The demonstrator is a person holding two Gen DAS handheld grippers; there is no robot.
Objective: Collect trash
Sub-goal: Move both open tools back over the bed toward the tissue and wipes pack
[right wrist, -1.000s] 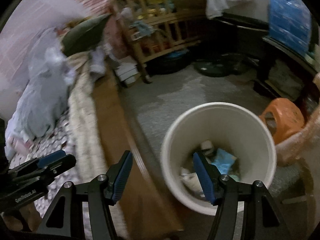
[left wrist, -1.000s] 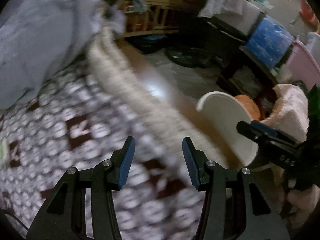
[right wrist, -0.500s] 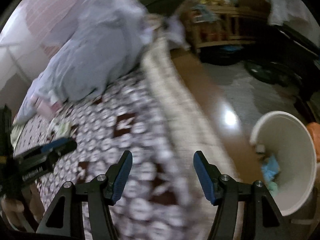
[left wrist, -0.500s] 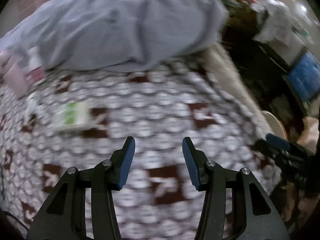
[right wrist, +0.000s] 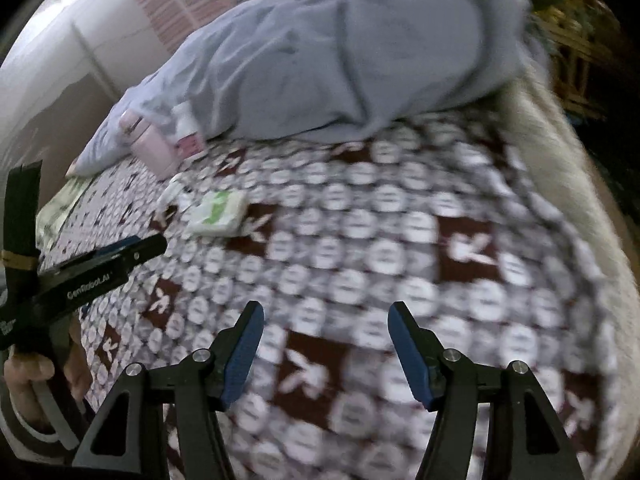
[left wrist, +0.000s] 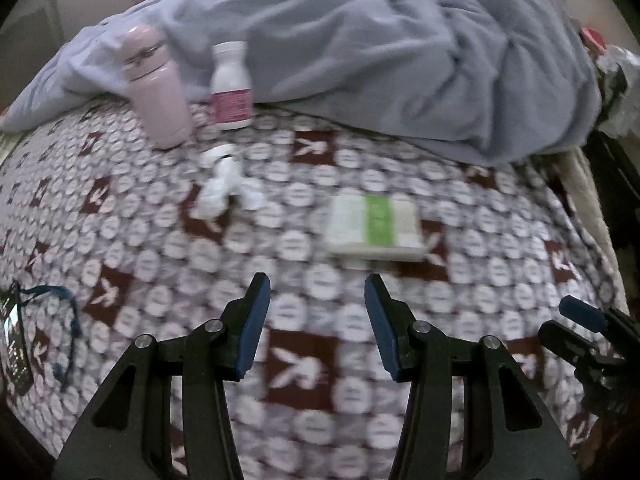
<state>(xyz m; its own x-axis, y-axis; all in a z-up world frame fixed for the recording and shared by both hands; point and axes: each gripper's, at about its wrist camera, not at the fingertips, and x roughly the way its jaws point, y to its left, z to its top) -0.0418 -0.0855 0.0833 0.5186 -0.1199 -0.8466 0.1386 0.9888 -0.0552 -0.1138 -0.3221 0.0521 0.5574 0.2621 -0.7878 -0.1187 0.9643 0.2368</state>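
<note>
Both tongs swung from bin to bed; tissue pack (left wrist: 374,226) blurred.

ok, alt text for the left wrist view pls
The open, empty left tool hovers over a patterned bedspread. Ahead lie a white-and-green packet and crumpled white tissue; beyond stand a pink flask and a white bottle against a grey duvet.

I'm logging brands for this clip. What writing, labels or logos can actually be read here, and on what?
"GenRobot.AI": white lettering along the side of the left gripper, seen from the right wrist.
Pink label on the white bottle: print too blurred to read.
Green-and-white packet: no legible text.
Pink flask: no readable writing.
Bedspread: repeated white rabbit-head motif, no words legible.
</note>
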